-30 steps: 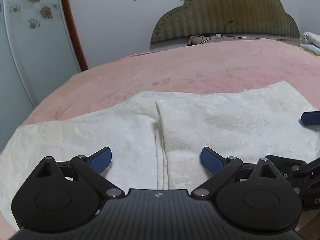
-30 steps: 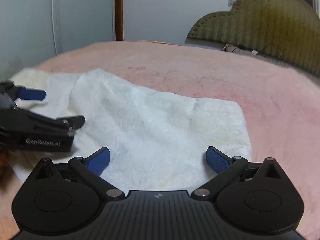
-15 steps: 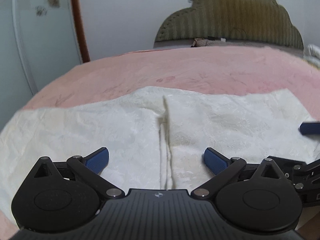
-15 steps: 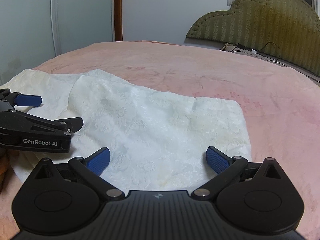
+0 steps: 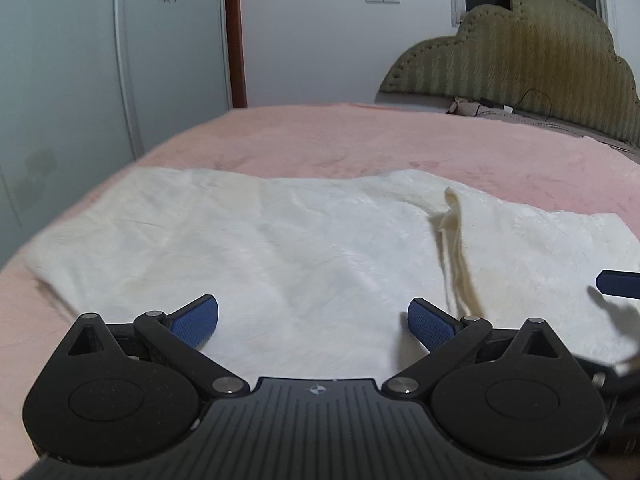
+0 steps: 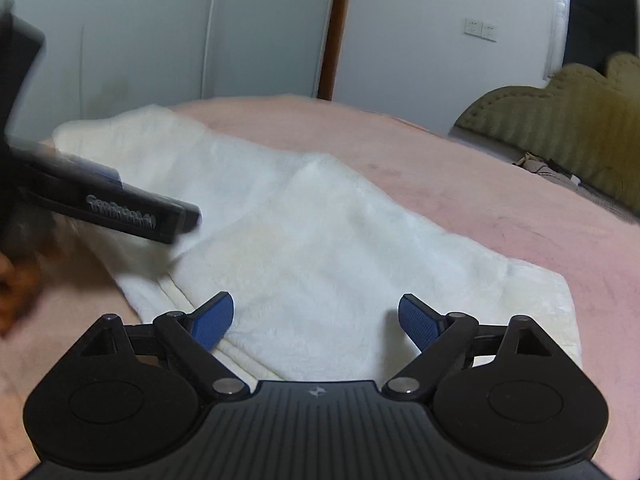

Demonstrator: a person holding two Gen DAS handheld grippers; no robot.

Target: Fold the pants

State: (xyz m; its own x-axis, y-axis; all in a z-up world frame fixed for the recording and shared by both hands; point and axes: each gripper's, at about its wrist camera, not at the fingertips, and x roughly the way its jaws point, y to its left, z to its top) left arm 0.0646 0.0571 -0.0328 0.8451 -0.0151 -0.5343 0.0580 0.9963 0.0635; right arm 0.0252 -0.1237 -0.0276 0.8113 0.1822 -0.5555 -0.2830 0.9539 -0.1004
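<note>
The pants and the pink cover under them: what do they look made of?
The pants: cream woven cloth, probably cotton or a blend, matte, with a faint embossed pattern and soft creases. The pink cover: plush, fleece-like fabric, judging by its fuzzy matte nap. The exact fibre cannot be told.
</note>
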